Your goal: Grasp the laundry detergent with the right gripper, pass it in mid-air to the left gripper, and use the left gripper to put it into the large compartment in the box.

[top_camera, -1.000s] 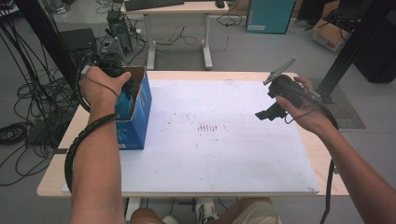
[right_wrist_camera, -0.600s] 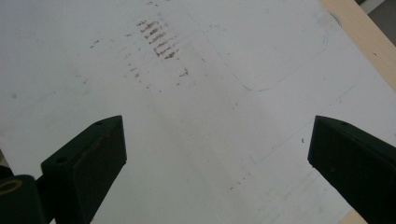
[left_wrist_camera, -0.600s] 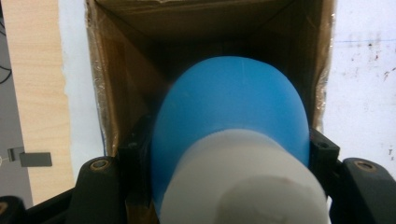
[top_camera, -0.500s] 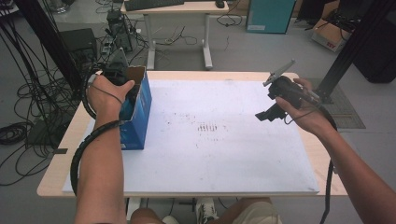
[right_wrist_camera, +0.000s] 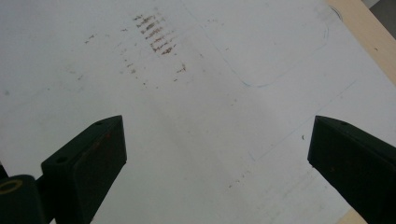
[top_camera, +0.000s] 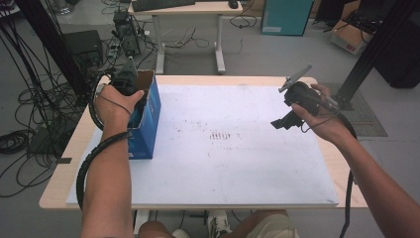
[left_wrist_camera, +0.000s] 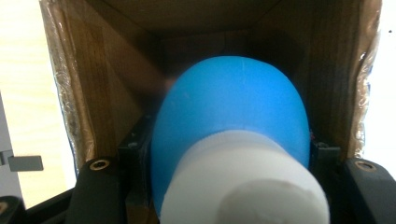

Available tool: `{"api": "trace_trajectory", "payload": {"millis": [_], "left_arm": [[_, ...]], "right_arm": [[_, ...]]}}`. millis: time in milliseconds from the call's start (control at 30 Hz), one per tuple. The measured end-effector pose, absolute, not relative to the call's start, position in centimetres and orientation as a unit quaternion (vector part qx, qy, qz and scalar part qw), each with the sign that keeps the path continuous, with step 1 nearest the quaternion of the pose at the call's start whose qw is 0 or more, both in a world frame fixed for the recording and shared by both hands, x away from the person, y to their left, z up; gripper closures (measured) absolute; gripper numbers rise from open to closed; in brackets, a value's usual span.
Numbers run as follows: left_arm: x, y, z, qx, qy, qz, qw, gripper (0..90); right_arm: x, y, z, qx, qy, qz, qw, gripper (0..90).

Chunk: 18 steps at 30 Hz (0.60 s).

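Blue-and-white bulb-shaped object (left_wrist_camera: 233,154) sat clamped between the jaws of the left gripper (left_wrist_camera: 231,186), its white cylindrical end nearest the camera in the left gripper view and its rounded blue body pointing away, down into the cardboard box (left_wrist_camera: 107,93). Brown inner walls of the box rose on both sides of the blue body, and the box's far wall lay just behind it in shadow. Whether the object touched the bottom of the box could not be told.

From the high view, the left hand (top_camera: 116,101) held the left gripper (top_camera: 126,82) over the open top of the blue box (top_camera: 146,126), which stood upright on the left side of the white mat (top_camera: 223,163), close to the table's (top_camera: 59,198) left edge. A cable (top_camera: 91,158) wound along the left forearm.

Over the right side of the table, well apart from the box, the right hand (top_camera: 322,116) held the right gripper (top_camera: 297,106) above the mat. In the right gripper view its jaws stood wide apart with nothing between them, only bare white mat (right_wrist_camera: 210,116) below. A patch of brown smudges (right_wrist_camera: 156,35) marked the mat farther off, near the middle of the table (top_camera: 220,135).
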<state>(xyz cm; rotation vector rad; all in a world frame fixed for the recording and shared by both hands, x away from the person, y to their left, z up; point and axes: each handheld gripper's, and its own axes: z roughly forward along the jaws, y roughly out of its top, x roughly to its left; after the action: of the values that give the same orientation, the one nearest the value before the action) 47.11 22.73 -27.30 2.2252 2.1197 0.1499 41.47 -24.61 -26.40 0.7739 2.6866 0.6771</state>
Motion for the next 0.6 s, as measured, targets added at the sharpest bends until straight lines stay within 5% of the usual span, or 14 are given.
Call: {"api": "trace_trajectory", "payload": {"millis": [600], "left_arm": [[47.28,22.75,-27.5,0.726,0.685,0.05,0.035,36.7]], "right_arm": [[41.9,-24.78,-26.06,0.264,0.926,0.23,0.139,4.4]]}}
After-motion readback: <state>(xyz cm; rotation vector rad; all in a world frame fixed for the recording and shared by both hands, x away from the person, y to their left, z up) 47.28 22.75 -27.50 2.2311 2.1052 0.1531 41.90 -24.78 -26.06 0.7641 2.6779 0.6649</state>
